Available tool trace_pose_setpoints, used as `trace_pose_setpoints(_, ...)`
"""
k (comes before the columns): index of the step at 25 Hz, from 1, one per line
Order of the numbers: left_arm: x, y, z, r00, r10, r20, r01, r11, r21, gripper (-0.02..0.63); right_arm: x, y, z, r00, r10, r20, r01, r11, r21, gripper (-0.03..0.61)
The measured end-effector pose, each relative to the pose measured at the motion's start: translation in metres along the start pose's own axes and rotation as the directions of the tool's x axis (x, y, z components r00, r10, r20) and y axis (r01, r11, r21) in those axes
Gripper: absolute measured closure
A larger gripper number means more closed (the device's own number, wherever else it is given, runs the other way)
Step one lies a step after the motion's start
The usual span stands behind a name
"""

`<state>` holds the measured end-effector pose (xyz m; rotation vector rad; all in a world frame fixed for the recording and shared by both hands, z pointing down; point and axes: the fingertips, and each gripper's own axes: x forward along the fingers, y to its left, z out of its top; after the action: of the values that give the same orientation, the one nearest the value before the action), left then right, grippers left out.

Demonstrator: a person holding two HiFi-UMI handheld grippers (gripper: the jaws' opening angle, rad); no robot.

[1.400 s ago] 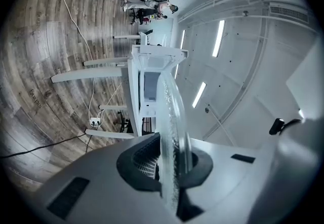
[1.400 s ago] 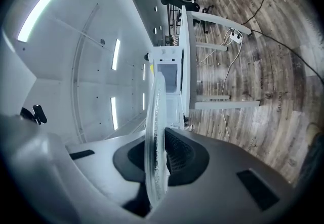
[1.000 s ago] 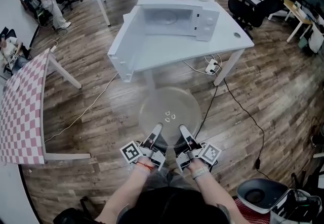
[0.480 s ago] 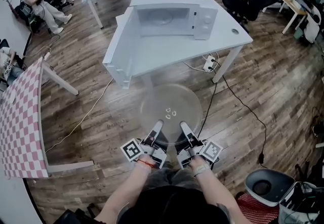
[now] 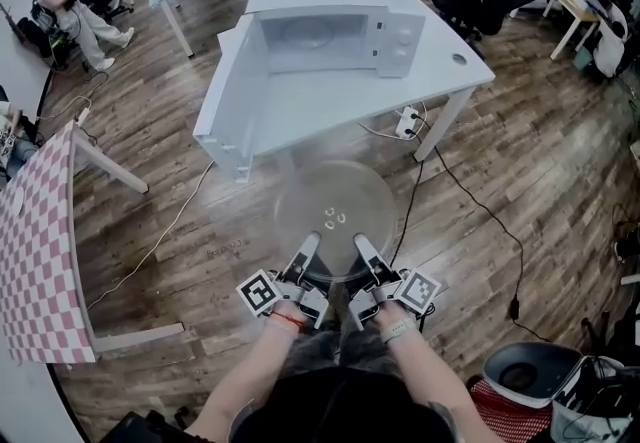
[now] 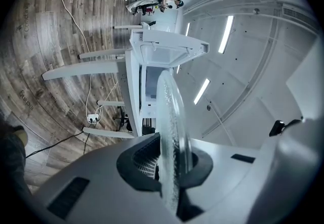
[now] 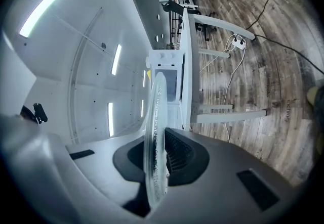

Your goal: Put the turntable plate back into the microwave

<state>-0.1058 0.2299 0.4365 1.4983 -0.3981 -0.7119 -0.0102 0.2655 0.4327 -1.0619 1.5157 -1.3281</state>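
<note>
Now both tools are clamped on the near rim of the turntable plate [image 5: 335, 214]. The left tool [image 6: 168, 161] has its jaws closed down to the thickness of the glass, which runs edge-on between them, and the right tool [image 7: 158, 160] bites the same rim just beside it in the same way. The clear disc juts forward from the two grips, held roughly level in the air over the wooden floor [image 5: 520, 181], well short of the oven. Beyond it stands the white table [image 5: 440, 71], and on it the microwave [image 5: 335, 36], open with its cavity facing the person. Over the last second the table and oven have drawn a little nearer to the plate's far edge while the grips look unaltered. By my reading this is the carry toward the opening, with the insertion not yet begun.
</note>
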Motion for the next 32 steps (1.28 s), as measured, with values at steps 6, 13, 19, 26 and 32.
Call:
trace_pose_setpoints(6, 0.021, 0.003, 0.007, 1.000, -0.005, 0.026, 0.005, 1.000, -0.005, 0.583, 0.018, -0.002, 0.016, 1.000, 0.008, -0.028, -0.008, 1.000, 0.004, 0.538)
trace_pose_setpoints(13, 0.051, 0.010, 0.019, 0.998, 0.001, 0.066, 0.000, 1.000, -0.009, 0.583, 0.044, -0.007, 0.043, 0.998, 0.007, -0.060, -0.007, 1.000, 0.006, 0.538)
trace_pose_setpoints(19, 0.076, 0.020, 0.030, 0.996, 0.008, 0.093, -0.007, 1.000, -0.005, 0.583, 0.066, -0.015, 0.064, 0.997, 0.001, -0.079, 0.000, 1.000, 0.014, 0.538)
trace_pose_setpoints(26, 0.107, 0.027, 0.046, 0.993, 0.007, 0.119, -0.008, 1.000, 0.004, 0.583, 0.094, -0.024, 0.087, 0.995, -0.006, -0.102, 0.008, 1.000, 0.021, 0.538)
trace_pose_setpoints(32, 0.129, 0.033, 0.059, 0.990, 0.011, 0.143, -0.013, 1.000, 0.006, 0.583, 0.117, -0.029, 0.104, 0.992, -0.008, -0.125, 0.012, 0.999, 0.030, 0.538)
